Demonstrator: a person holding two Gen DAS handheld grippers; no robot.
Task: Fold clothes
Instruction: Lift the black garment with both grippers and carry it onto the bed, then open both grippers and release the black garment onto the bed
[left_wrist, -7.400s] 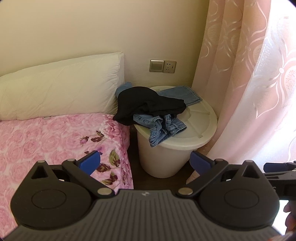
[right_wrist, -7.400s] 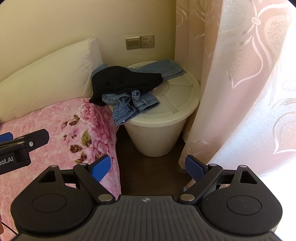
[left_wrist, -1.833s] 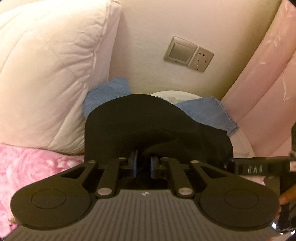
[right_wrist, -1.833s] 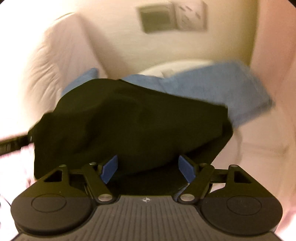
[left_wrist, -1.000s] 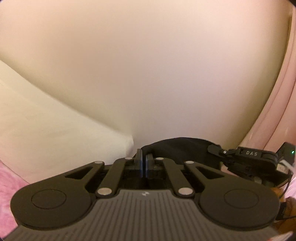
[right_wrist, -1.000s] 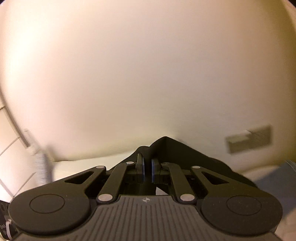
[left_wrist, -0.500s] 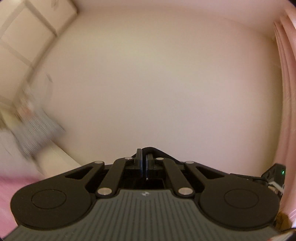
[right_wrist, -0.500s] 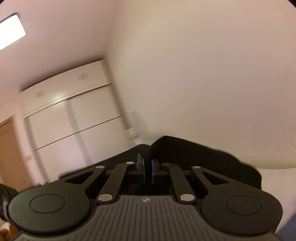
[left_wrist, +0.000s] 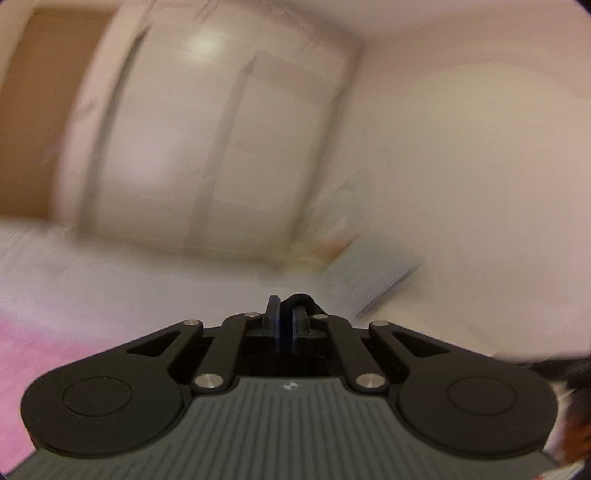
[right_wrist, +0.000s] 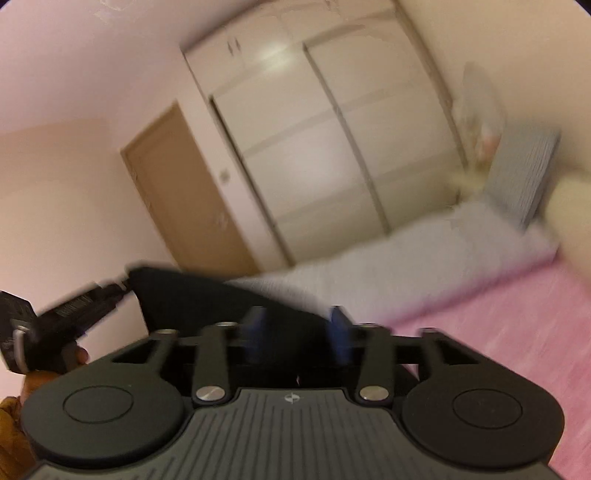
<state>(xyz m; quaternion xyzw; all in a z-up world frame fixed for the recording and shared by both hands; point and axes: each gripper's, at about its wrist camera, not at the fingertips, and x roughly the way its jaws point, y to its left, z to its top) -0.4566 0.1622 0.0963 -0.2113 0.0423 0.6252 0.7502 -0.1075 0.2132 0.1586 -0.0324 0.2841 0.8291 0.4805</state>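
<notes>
My left gripper (left_wrist: 283, 314) is shut on a fold of the black garment (left_wrist: 300, 298); only a small dark edge pokes out above its pads. In the right wrist view the left gripper (right_wrist: 122, 286) holds a corner of the black garment (right_wrist: 192, 299), which hangs in the air between both tools. My right gripper (right_wrist: 295, 325) has its blue pads (right_wrist: 338, 325) apart, with the black cloth lying behind and between them. Both views are blurred by motion.
A pink floral bedspread (right_wrist: 517, 332) lies at the lower right, a white quilt (right_wrist: 424, 243) behind it. A cream wardrobe (right_wrist: 332, 147) and a brown door (right_wrist: 184, 192) stand beyond. A grey striped pillow (right_wrist: 528, 173) leans at the headboard.
Both grippers swung left from the bare wall toward the wardrobe and bed, carrying the black garment. The right gripper's jaws went from shut on the cloth to apart.
</notes>
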